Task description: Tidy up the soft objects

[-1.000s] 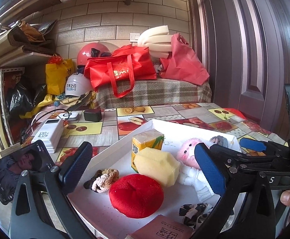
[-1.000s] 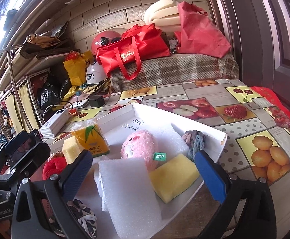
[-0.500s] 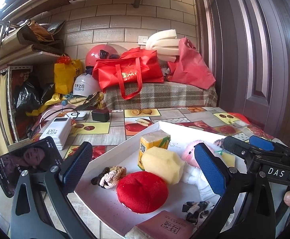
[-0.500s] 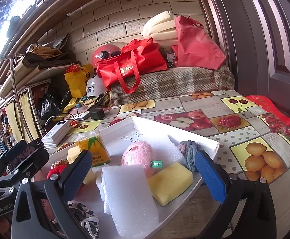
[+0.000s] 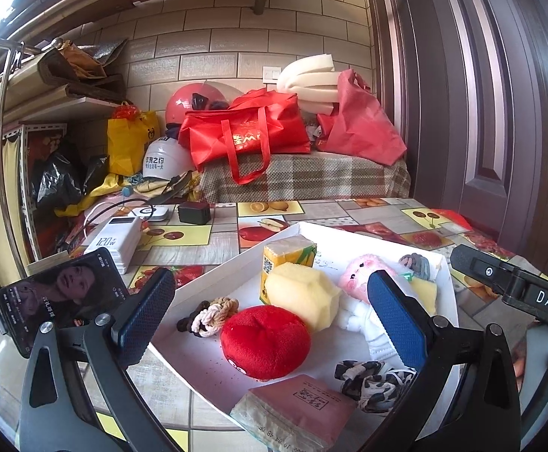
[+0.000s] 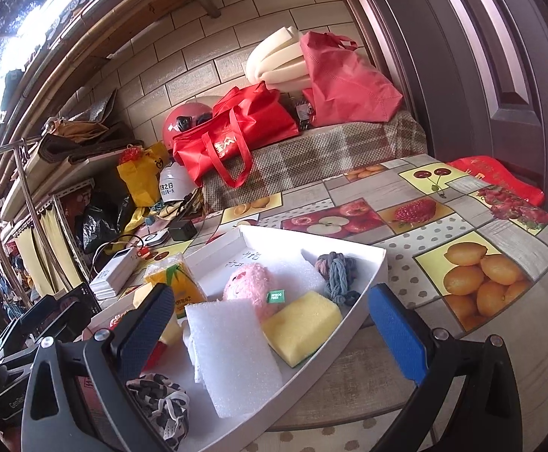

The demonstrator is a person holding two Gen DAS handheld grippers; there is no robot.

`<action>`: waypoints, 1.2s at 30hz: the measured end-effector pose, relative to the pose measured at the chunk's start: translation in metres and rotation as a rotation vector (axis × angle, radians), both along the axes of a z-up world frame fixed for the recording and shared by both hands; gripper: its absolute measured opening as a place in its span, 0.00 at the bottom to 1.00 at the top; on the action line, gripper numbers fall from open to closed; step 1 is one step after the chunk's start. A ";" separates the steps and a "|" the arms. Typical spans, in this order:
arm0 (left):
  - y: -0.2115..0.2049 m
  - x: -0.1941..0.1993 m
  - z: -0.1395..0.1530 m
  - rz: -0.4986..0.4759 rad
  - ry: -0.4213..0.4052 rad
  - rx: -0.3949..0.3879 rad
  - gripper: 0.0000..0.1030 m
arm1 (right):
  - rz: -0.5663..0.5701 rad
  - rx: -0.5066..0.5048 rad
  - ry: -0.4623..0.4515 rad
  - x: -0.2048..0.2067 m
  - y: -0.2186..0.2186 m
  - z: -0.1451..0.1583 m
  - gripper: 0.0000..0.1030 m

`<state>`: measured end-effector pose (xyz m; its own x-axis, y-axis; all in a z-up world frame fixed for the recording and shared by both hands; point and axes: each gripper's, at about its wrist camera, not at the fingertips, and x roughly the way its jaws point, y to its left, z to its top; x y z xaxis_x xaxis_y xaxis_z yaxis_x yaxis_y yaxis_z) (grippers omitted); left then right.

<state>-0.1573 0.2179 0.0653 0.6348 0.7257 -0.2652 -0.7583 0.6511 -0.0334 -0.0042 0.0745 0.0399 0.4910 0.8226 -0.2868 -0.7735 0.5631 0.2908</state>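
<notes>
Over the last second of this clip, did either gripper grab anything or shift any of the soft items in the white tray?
No. Both grippers pulled back and up from the white tray, so more of the table shows. The left gripper and right gripper stayed open and empty. The red plush, yellow sponge, pink doll and white foam sheet lie where they were.

Left gripper (image 5: 270, 310) and right gripper (image 6: 270, 318), fingers spread wide, both empty.
</notes>
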 end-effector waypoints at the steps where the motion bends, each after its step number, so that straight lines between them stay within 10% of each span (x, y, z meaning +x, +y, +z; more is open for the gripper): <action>1: -0.003 -0.001 -0.001 -0.002 0.000 0.000 1.00 | 0.001 0.005 0.006 -0.001 -0.004 0.000 1.00; 13: -0.043 -0.013 -0.005 0.009 0.046 -0.033 1.00 | -0.075 -0.087 -0.303 -0.059 -0.050 0.011 1.00; 22: -0.062 -0.012 -0.009 0.006 0.087 -0.063 1.00 | -0.215 0.032 -0.383 -0.087 -0.126 0.024 1.00; 36: -0.124 -0.028 0.002 0.069 0.053 -0.056 1.00 | -0.218 -0.014 -0.240 -0.069 -0.161 0.015 1.00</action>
